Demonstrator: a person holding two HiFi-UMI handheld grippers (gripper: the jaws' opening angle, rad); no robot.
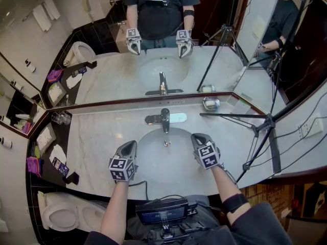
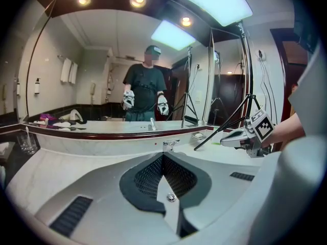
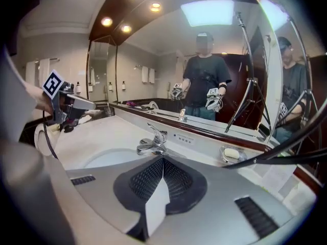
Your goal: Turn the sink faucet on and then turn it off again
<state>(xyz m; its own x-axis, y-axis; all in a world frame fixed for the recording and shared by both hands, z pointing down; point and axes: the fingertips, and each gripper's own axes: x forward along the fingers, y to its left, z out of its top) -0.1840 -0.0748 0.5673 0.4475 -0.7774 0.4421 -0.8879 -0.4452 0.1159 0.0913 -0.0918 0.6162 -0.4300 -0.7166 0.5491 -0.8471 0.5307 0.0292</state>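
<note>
Hovering over the near rim of the sink (image 1: 153,163), the left gripper (image 1: 130,146) and the right gripper (image 1: 198,138) are both clenched on nothing, jaws pressed together, and both are well short of the faucet (image 1: 164,119). The faucet stands at the back of the basin, mid-bench (image 1: 97,142), just in front of the mirror (image 1: 122,70). No stream shows under its spout, so the water seems off. Whether the on-and-off is already done or not yet begun, the pictures don't settle. If it hasn't begun, a reach to the lever is the whole job left.

Room is good: open basin lies between both grippers and the faucet, with nothing in the path. Behind the faucet the ledge and mirror close in, leaving little room past the lever. To the right, a soap dish (image 1: 210,103) sits near the mirror and a tripod (image 1: 258,131) leg crosses the bench, so the right gripper likely does best keeping inboard of it. At the far left, glasses (image 1: 60,118) stand well apart.
</note>
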